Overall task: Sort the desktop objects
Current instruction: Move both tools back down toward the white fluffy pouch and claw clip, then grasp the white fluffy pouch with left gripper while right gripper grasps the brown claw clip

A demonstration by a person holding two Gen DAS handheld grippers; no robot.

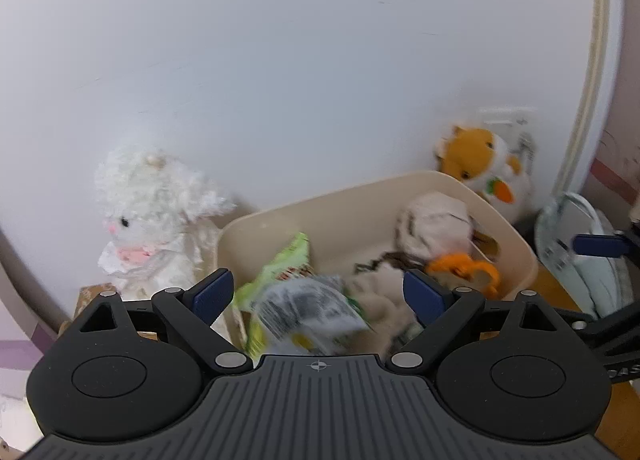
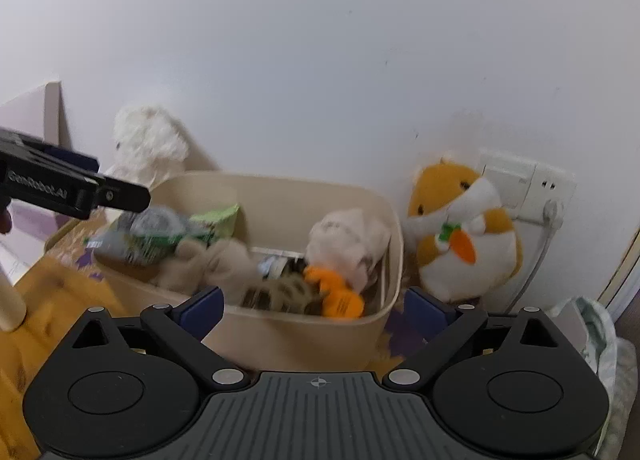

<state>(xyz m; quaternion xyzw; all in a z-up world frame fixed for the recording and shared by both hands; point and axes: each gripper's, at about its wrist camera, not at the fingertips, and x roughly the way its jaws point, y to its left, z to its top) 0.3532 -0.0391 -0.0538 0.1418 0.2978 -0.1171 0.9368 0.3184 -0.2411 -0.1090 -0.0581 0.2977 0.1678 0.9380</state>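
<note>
A cream storage bin (image 1: 516,256) (image 2: 394,244) stands against the white wall. It holds a green and silver snack packet (image 1: 308,304) (image 2: 160,234), beige plush pieces (image 2: 224,264), a pale plush with an orange part (image 1: 436,227) (image 2: 348,244). My left gripper (image 1: 318,292) is open above the bin's near left part, the blurred packet between its fingers and free of them. My right gripper (image 2: 316,306) is open and empty in front of the bin. The left gripper's side shows at the left of the right wrist view (image 2: 72,187).
A white lamb plush (image 1: 152,215) (image 2: 148,143) sits left of the bin. An orange and white hamster plush (image 1: 484,167) (image 2: 460,227) sits right of it by a wall socket (image 2: 528,183). An orange patterned cloth (image 2: 52,300) covers the surface. A pale bag (image 1: 580,252) lies far right.
</note>
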